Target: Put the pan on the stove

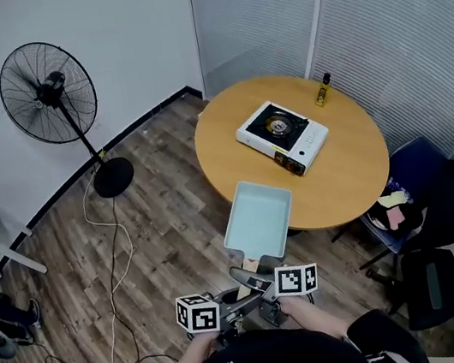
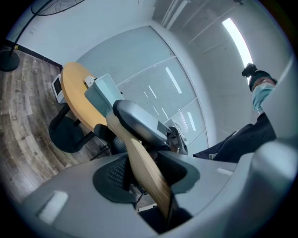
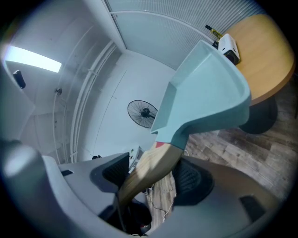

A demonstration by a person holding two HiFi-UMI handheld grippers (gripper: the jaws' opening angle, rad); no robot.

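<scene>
Both left tongs (image 2: 142, 174) and right tongs (image 3: 153, 180) pinch the pan (image 1: 257, 217) by its handle (image 3: 160, 160) at the counter's (image 1: 346, 166) near edge, stove (image 1: 282, 136) well apart.

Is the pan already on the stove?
No, the pan is held in the air at the near edge of the table, apart from the stove.

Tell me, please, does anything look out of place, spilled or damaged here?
Nothing stands out. The pan is empty and looks intact, gripped by the left gripper and right gripper; the stove sits flat on the table.
</scene>
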